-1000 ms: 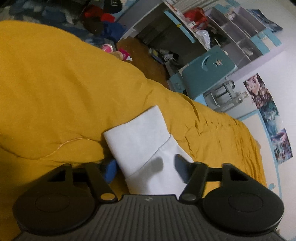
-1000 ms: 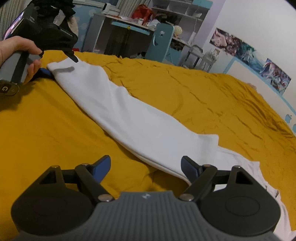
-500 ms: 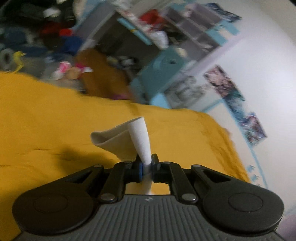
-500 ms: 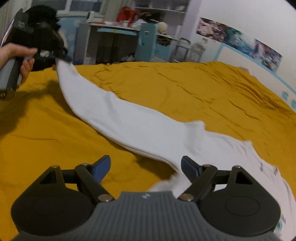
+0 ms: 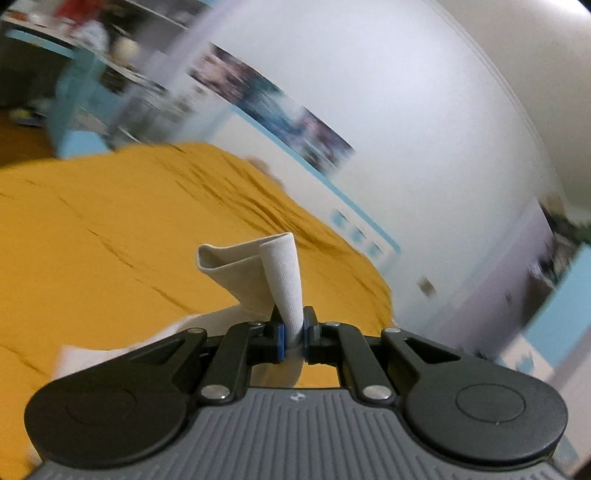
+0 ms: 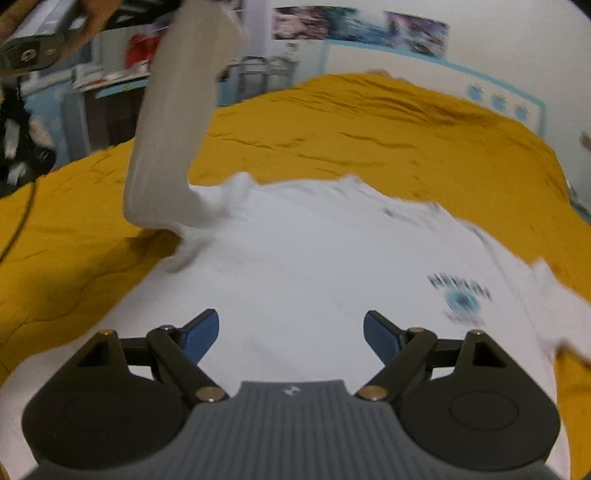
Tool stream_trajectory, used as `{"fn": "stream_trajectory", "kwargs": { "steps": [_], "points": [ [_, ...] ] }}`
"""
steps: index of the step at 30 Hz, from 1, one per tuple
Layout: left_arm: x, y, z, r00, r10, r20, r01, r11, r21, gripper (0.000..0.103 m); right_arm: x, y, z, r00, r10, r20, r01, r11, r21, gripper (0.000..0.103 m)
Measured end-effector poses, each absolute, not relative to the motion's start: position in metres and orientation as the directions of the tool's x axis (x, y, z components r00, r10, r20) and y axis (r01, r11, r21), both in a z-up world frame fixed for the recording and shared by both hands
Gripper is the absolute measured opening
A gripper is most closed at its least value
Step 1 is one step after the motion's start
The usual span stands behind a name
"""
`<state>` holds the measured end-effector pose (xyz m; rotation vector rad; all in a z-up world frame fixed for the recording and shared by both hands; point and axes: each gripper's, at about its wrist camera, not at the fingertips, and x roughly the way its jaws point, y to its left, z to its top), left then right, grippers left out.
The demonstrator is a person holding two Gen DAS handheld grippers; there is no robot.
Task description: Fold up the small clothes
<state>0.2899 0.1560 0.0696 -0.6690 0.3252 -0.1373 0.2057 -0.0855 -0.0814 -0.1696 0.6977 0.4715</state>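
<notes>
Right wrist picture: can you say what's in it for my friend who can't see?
A white shirt with a small blue print lies on a yellow blanket, one sleeve lifted up high. The right gripper hovers over it, fingers open and empty.

A wide bed under a wrinkled mustard-yellow quilted cover [image 6: 388, 140] fills the room's middle. Behind the bed rises a plain white wall [image 5: 406, 110] with a light blue border strip [image 6: 461, 70] and a row of blurred colourful posters [image 6: 354, 24]. Left of the bed stands a dark desk with a pale blue edge [image 6: 107, 96], cluttered on top.
</notes>
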Motion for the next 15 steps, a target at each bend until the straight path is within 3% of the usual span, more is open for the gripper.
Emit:
{"fn": "stream_trajectory", "kwargs": {
  "steps": [7,15],
  "points": [
    [0.346,0.033,-0.014,0.842,-0.414,-0.347,0.077,0.728,-0.681,0.009,0.209,-0.156,-0.093,0.676,0.300,-0.673,-0.370,0.928,0.042,0.081],
    [0.378,-0.019,-0.109,0.684,-0.573,-0.452,0.047,0.653,-0.756,0.009,0.209,-0.230,-0.110,0.668,0.210,-0.714,-0.206,0.974,0.093,0.081]
  ]
}}
